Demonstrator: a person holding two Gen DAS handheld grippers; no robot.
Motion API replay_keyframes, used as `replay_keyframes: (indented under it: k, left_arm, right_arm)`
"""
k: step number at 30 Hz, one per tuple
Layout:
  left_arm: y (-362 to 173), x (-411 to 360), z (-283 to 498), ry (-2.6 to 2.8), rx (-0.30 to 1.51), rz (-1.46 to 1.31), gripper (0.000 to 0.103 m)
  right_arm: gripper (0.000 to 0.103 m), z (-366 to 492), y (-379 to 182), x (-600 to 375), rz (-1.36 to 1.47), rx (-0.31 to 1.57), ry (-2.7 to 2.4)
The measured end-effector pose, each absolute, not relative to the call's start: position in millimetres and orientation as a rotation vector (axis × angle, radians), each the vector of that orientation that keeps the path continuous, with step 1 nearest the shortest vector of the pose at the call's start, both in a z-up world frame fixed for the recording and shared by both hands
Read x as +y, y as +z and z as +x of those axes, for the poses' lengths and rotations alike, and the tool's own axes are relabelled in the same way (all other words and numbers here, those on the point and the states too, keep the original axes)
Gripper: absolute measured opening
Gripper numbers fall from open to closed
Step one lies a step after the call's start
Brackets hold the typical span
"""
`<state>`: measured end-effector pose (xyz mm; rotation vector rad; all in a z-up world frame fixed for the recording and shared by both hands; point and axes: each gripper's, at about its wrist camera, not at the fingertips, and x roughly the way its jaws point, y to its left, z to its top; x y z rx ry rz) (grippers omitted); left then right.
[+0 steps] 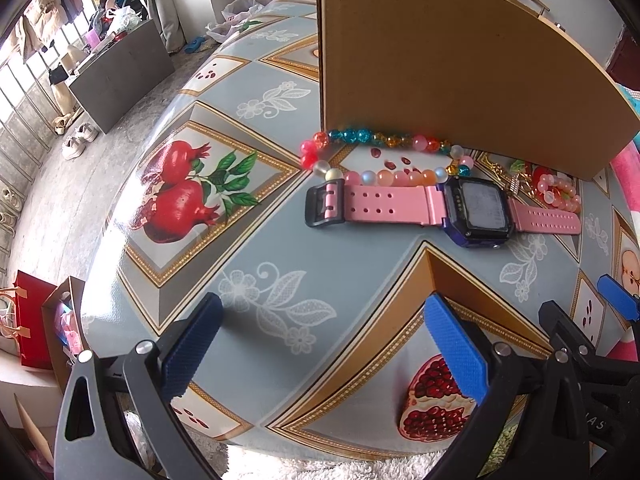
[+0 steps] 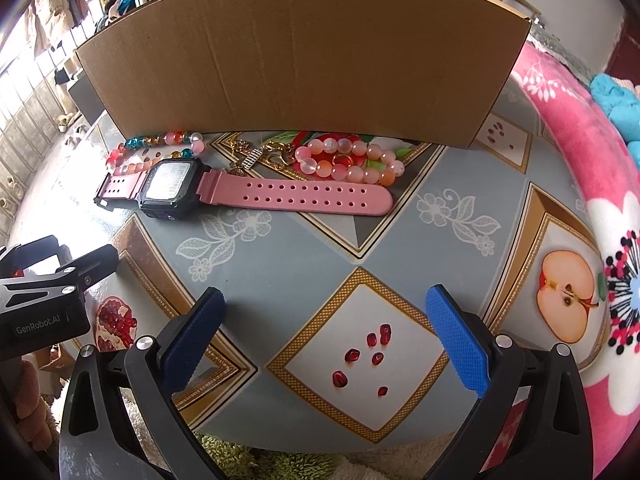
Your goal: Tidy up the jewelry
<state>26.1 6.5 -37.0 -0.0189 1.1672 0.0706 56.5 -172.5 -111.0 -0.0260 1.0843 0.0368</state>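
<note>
A pink-strapped watch with a dark square face lies flat on the table. Behind it, against the cardboard box, lies a multicoloured bead bracelet. A pink bead bracelet lies at the right, with small gold pieces between the two bracelets. My left gripper is open, hovering near the front edge, well short of the watch. My right gripper is open too, over the pomegranate-seed tile, nothing between its fingers. The other gripper's body shows at the left.
The table has a grey, fruit-printed cover. A pink floral blanket lies along the right. Left of the table, on the floor, are a grey cabinet, shoes and a red bag.
</note>
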Motion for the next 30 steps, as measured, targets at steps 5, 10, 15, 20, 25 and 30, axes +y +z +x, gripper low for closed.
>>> replay_keyframes:
  k: [5, 10, 15, 20, 25, 30]
  left_arm:
    - [-37.0, 4.8, 22.6, 0.056, 1.148, -0.005, 0.099]
    - [-36.9, 6.0, 22.1, 0.008, 1.123, 0.022, 0.099]
    - [-31.8, 10.8, 16.0, -0.013, 1.061, 0.031, 0.099]
    - [-20.7, 22.0, 8.1, 0.002, 0.954, 0.017, 0.090]
    - [-18.6, 33.1, 11.9, -0.025, 0.909, -0.014, 0.074]
    - [-22.8, 39.6, 18.1, -0.063, 0.911, -0.015, 0.058]
  right_arm:
    - [0.096, 56.3, -110.8, -172.6, -0.029, 1.078, 0.043]
    - [0.096, 52.8, -106.4, -179.0, -0.050, 1.063, 0.138]
    - [0.096, 48.2, -84.8, -181.4, -0.086, 0.947, 0.267]
    - [0.090, 57.2, -71.1, -162.4, -0.178, 0.885, 0.446]
    - [0.080, 80.4, -73.6, -131.6, -0.269, 0.881, 0.628]
    - [0.072, 96.4, -85.1, -110.6, -0.384, 0.895, 0.704]
